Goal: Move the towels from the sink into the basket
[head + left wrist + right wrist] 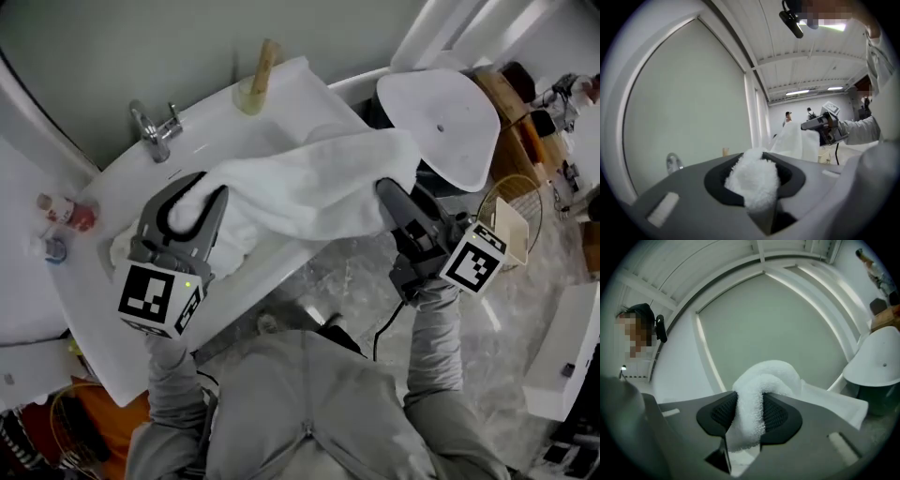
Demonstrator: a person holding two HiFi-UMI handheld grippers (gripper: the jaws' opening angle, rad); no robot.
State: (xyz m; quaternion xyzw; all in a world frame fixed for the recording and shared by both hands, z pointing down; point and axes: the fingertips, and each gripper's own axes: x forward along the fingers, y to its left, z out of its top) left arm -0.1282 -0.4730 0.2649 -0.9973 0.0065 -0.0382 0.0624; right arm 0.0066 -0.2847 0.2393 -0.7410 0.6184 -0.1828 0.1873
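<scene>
White towel (309, 178) up over sink (211, 127), stretched between both tools. Left gripper (192, 211) pinches one end, right gripper (386, 199) pinches other end. Basket (525, 187) sits off to right; towel not there yet.

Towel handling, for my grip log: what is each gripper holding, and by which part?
Both hold one white towel: left gripper pinches a bunched fold at one end, right gripper the other end.

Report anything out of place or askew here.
Nothing looks spilled or broken. The towel sags between the left gripper and right gripper above the sink, which fits the job. The basket sits off to the right.
</scene>
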